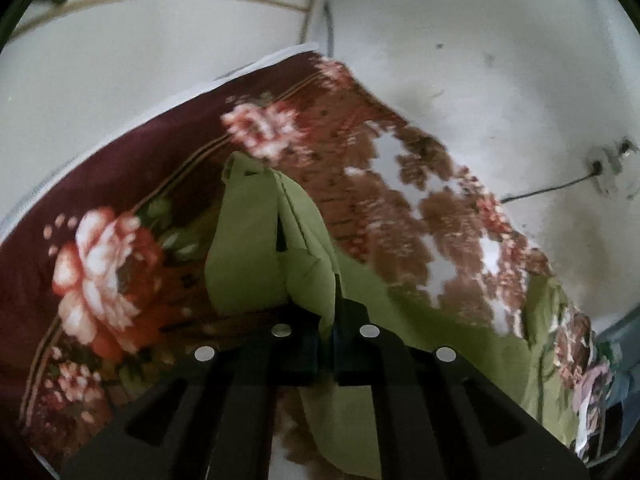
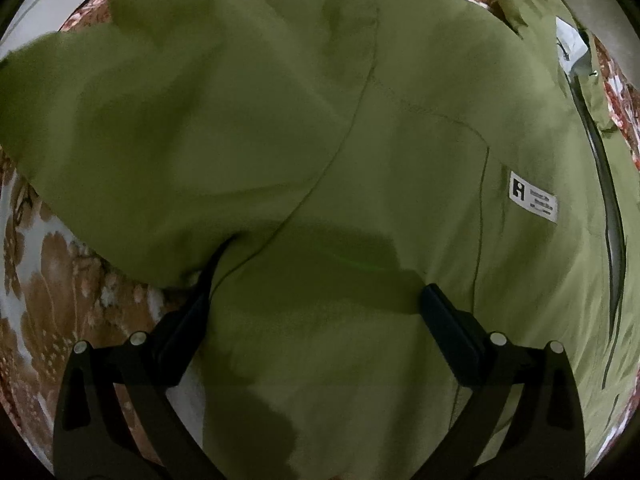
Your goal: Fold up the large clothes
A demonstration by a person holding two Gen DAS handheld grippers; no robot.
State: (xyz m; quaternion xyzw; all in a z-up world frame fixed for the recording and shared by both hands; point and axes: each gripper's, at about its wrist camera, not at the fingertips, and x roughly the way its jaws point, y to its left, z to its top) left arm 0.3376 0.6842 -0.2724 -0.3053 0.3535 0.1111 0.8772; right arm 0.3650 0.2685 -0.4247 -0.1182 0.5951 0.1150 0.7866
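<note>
You are working with an olive-green jacket (image 2: 360, 128), spread front-up over the flowered bedcover. In your right wrist view its body fills nearly everything: smooth cloth with curved seams, a small white label (image 2: 533, 197) with dark print on the chest, and a dark zipper (image 2: 612, 200) running down the right-hand edge. In your left wrist view a bunched fold of the same green cloth (image 1: 256, 248) stands raised above the bed, creased into vertical pleats, blurred.
</note>
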